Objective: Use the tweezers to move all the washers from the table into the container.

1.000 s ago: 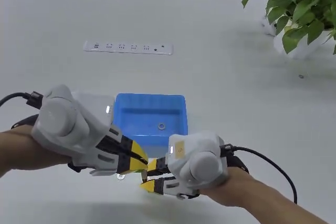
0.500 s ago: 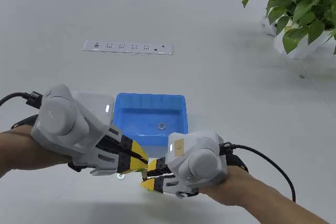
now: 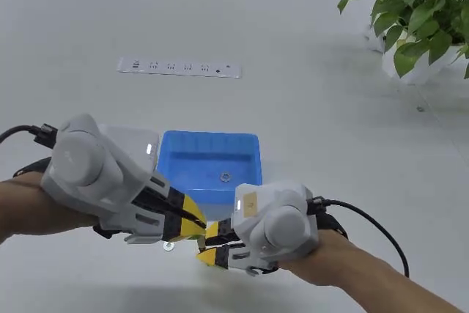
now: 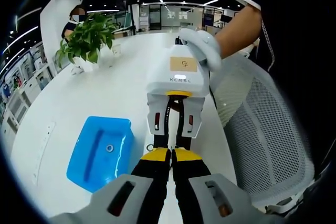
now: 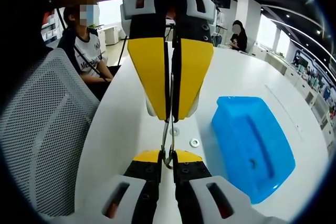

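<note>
Hardly anything shifts from a second ago: the two grippers hang jaw to jaw where they were, just in front of the blue container (image 3: 183, 153), and only the left gripper (image 3: 192, 223) drifts a touch to the side. From the head view, the right gripper (image 3: 211, 245) points straight back at it, yellow tips almost meeting. One stored washer (image 3: 225, 177) sits in the container already, and a loose washer (image 3: 168, 245) peeks out on the white table (image 3: 330, 144) beneath the left gripper's jaws. Over to the left gripper view: its own jaws are pressed together with no gap showing, the right gripper faces it head-on, and the container lies off to its left. Now the right gripper view, and this one tells the story: the slim metal tweezers (image 5: 168, 135) run straight along the line between the two grippers, one end pinched in the right gripper's closed jaws, the other clamped between the left gripper's yellow pads. Two washers lie on the table to the right of that line, on the container's side: a near washer (image 5: 195, 142) between tweezers and container, and a far washer (image 5: 175, 131) just beside the tweezers' shaft. Which is the head view's washer, I cannot tell. My read: the tips must swing down and slightly right, and both grippers are equally close.
</note>
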Available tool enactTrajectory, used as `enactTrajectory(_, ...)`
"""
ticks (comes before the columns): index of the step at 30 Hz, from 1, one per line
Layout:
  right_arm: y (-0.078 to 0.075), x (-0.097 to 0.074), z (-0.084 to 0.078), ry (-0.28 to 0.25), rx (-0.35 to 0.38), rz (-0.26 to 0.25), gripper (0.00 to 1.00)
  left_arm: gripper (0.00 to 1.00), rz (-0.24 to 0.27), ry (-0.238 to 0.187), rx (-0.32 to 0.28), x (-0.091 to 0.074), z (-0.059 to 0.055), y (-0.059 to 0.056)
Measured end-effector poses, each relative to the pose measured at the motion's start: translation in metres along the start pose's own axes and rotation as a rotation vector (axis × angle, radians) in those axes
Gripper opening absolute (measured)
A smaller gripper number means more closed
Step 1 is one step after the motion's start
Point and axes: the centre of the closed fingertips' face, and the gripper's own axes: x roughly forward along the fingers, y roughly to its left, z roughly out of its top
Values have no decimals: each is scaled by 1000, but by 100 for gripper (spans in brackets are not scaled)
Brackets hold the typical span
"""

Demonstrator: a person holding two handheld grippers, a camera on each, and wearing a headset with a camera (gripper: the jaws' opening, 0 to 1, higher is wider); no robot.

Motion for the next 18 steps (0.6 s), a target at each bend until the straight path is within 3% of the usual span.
enactTrajectory(18, -8, -14, 19, -11, -30, -22, 10, 5, 25, -18, -5, -18, 17, 4)
